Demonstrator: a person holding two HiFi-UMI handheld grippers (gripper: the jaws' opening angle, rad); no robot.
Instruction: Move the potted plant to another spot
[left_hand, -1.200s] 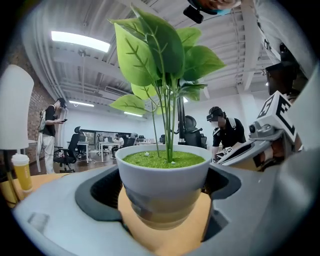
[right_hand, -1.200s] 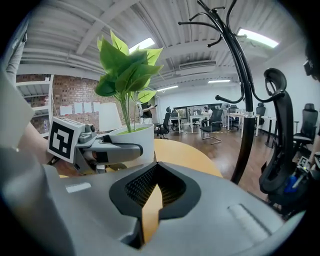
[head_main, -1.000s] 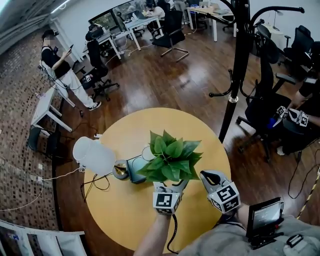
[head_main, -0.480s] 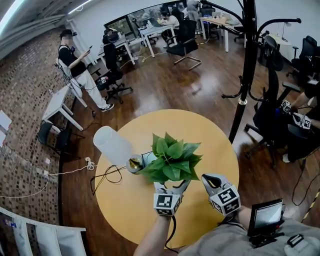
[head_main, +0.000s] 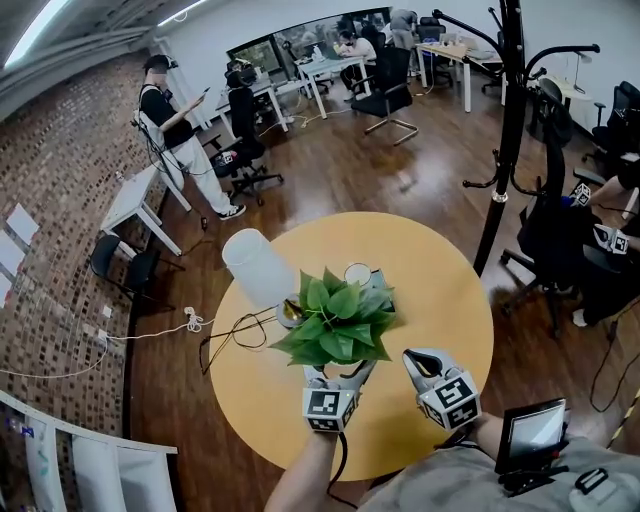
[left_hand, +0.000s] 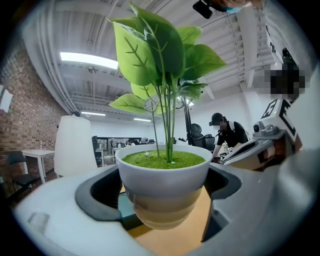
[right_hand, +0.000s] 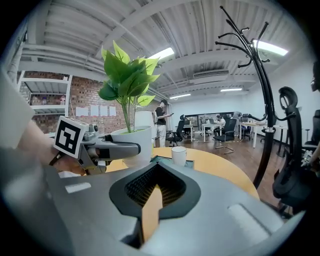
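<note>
One potted plant (head_main: 335, 320). Two grippers: the left gripper (head_main: 340, 372) and the right gripper (head_main: 415, 358). One round table (head_main: 440, 290), one cup (head_main: 357, 273), one lamp (head_main: 258, 267), one coat stand (head_main: 505, 130).

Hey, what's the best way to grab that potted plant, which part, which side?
Grip the white pot across its round wall just under the rim, coming in level from the side. The leaves spread wide over the top, and the pot narrows downward, so its wider top should resist slipping. The left gripper holds it that way.
</note>
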